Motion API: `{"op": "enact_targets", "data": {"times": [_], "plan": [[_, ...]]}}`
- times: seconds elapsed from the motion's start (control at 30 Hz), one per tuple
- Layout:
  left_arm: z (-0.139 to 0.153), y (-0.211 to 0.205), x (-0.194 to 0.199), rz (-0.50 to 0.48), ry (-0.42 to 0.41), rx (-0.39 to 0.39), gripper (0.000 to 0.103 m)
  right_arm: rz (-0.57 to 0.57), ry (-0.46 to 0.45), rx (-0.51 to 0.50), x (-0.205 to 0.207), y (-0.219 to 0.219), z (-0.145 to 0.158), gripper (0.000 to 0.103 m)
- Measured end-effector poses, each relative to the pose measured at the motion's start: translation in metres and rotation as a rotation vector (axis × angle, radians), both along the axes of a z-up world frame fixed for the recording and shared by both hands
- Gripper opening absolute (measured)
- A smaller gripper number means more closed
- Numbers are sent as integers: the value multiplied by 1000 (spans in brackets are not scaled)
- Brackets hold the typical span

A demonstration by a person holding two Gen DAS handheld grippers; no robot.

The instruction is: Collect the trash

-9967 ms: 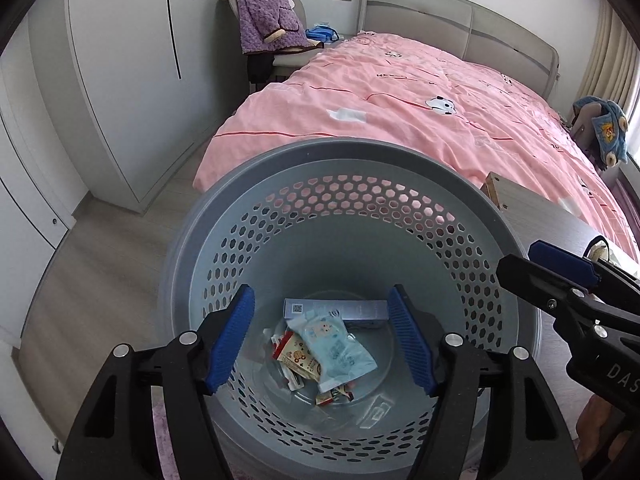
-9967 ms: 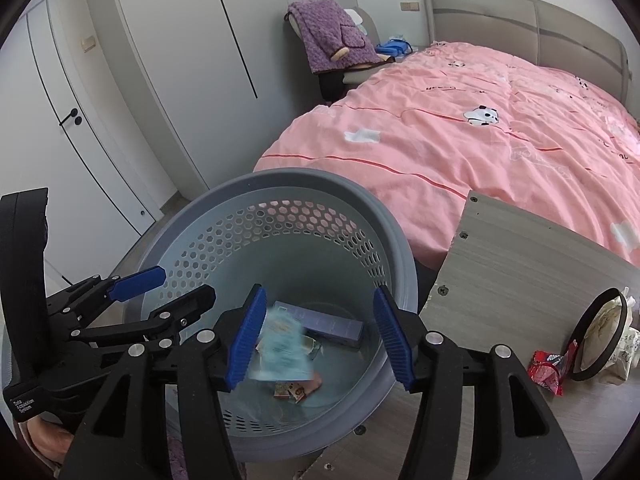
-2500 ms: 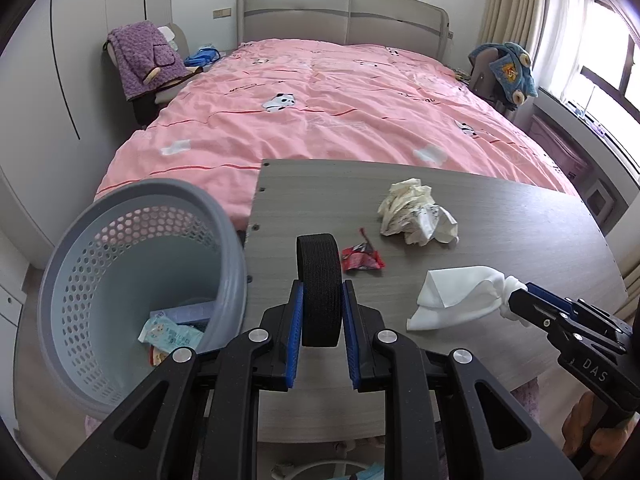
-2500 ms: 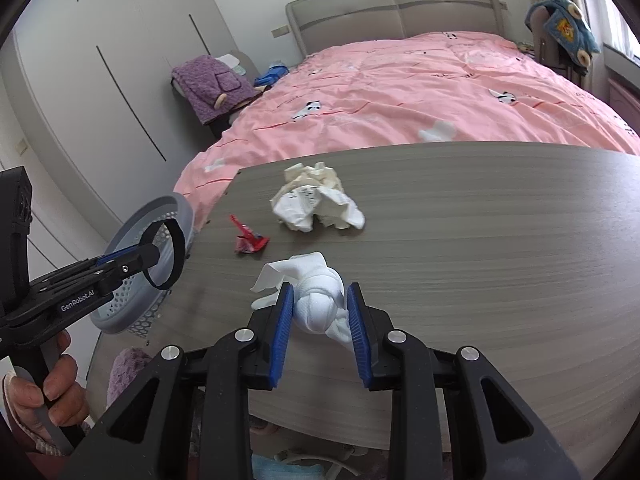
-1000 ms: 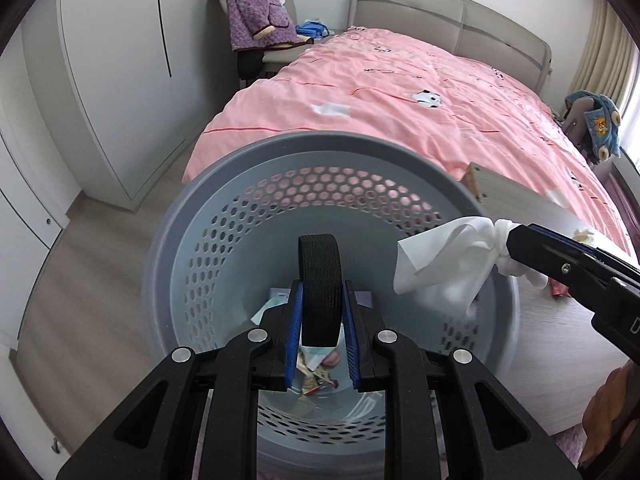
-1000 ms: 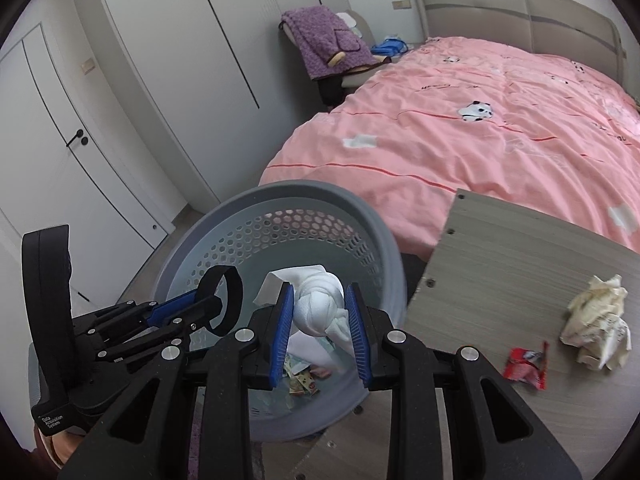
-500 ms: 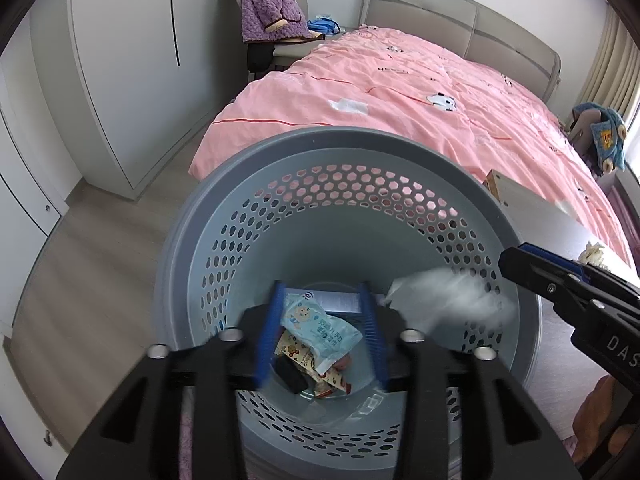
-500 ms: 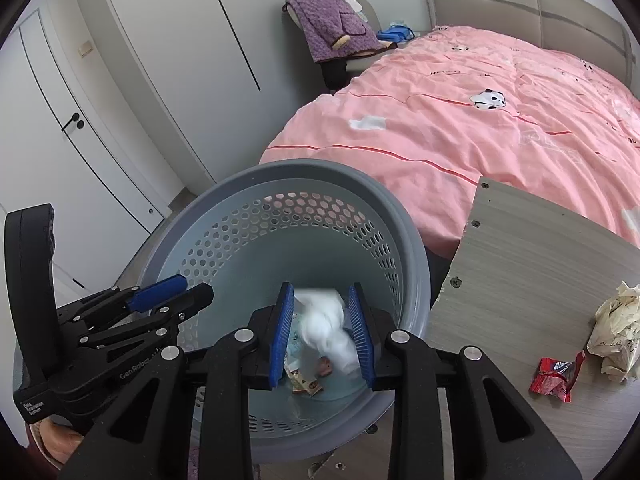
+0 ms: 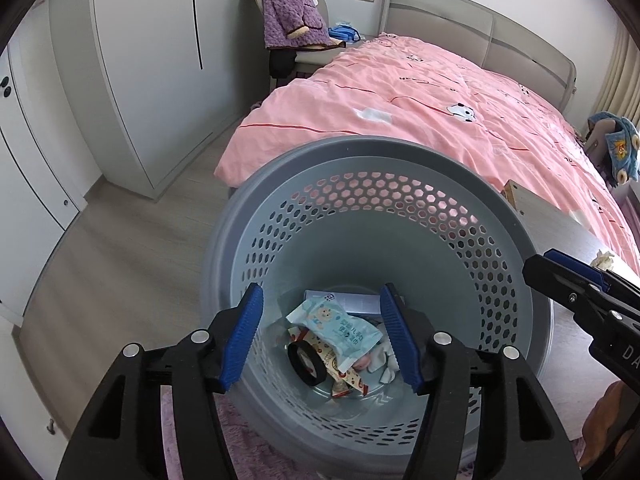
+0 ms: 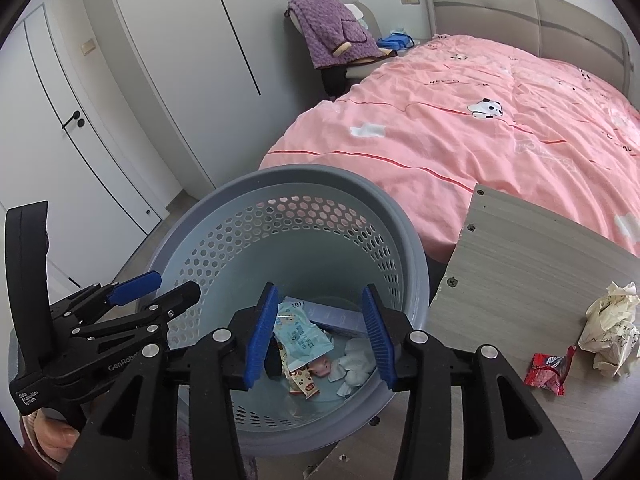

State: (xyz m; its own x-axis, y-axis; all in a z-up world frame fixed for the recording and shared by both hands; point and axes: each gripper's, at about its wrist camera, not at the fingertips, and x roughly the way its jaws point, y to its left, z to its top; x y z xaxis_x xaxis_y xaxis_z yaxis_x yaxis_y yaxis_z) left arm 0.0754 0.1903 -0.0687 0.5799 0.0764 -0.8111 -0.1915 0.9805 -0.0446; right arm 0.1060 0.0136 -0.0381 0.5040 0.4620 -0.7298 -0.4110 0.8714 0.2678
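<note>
Over the grey waste basket (image 9: 516,240), both grippers' fingers (image 9: 244,340) have just been opening, nothing between; black tape roll (image 9: 306,364) and white tissue (image 10: 356,362) dropped inside, while at 3 o'clock a red wrapper (image 10: 546,372) and crumpled paper (image 10: 610,328) wait on the table (image 10: 520,272).

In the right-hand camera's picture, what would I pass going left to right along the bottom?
Left tool → bin → red wrapper → crumpled paper.

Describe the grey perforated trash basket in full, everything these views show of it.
The trash basket is round, grey-blue plastic by its look, with a smooth broad rim and walls pierced by hexagonal holes. It stands upright beside the wooden table, in front of the pink bed. At its bottom lie a pale blue packet, a black ring, crumpled white tissue, a box and snack wrappers. Both grippers hang over its mouth with jaws open and empty.
</note>
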Motion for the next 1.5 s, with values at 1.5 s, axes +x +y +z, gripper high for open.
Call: {"op": "enact_targets", "data": {"times": [1.5], "plan": [[29,-84,-38,-127,-67,21,75,-256,-25,-88,-76,-128,-11,83]]}}
